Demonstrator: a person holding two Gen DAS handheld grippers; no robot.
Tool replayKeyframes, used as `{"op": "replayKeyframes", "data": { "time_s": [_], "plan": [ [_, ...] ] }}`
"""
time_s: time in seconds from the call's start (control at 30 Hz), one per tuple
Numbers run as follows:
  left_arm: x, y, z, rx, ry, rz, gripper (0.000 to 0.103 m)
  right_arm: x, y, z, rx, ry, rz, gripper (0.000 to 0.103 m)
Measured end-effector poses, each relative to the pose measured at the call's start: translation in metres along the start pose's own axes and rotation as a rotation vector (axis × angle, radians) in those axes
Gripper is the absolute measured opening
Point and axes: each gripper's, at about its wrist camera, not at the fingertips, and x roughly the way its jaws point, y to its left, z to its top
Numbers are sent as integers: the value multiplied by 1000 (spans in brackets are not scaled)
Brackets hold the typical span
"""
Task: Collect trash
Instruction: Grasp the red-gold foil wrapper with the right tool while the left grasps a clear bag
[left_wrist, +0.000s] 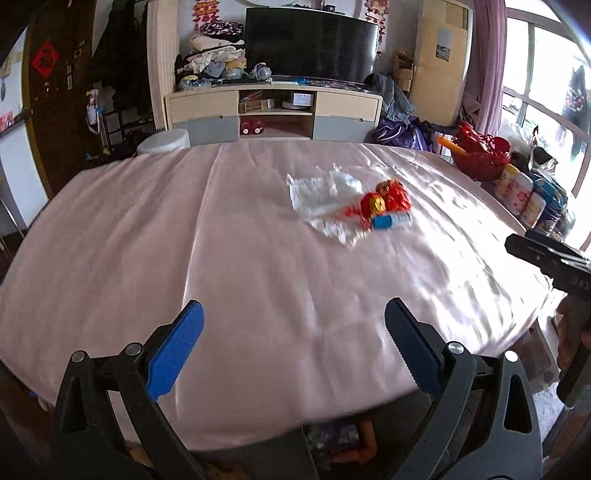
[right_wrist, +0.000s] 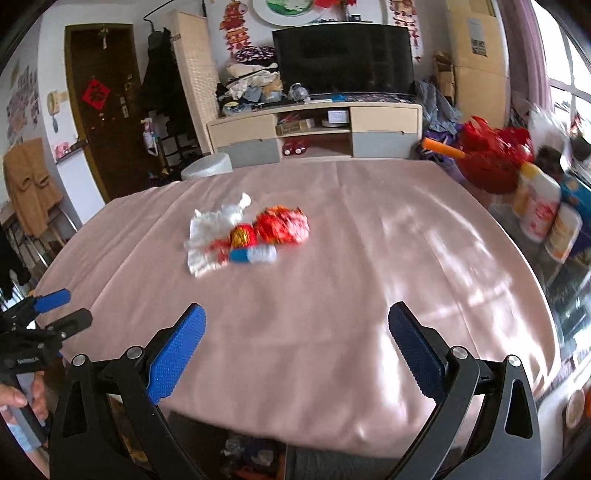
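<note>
Surface: table under a pale pink satin cloth (left_wrist: 258, 277), creased, glossy on the right.
Far middle: crumpled clear plastic wrapper (left_wrist: 325, 201).
On the wrapper's right edge: round red-and-gold candy (left_wrist: 373, 204), crumpled red wrapper (left_wrist: 395, 195).
Just nearer, touching them: small blue-and-white tube (left_wrist: 390, 220).

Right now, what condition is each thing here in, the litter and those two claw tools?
Left gripper: open, empty.
Right gripper: open, empty.
Clear plastic bag: crumpled, lying on the cloth.
Red wrappers: scrunched, resting on the bag.
Blue-capped tube: lying on its side.
Pink tablecloth: spread, creased.
TV: off.
</note>
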Motion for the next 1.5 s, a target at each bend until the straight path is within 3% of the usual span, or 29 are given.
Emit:
{"op": "replayKeyframes", "data": {
  "time_s": [0.3,0.47,0.63,1.0,1.2,1.43,1.5],
  "plan": [
    [50,-3,42,47,12,17,91,56,1,47,19,29,26,98],
    [88,-6,67,62,49,-16,66,98,1,67,34,70,49,74],
    [117,-10,88,86,76,-38,56,126,6,81,32,88,50,70],
    [163,-27,87,195,156,-60,56,167,1,77,64,173,43,69],
    [175,-27,86,189,170,-102,55,176,2,77,59,179,47,69],
    [173,-42,85,253,158,-137,25,182,2,77,51,168,72,63],
    [172,-46,84,269,155,-136,20,179,0,75,56,163,82,62]
  ]
}}
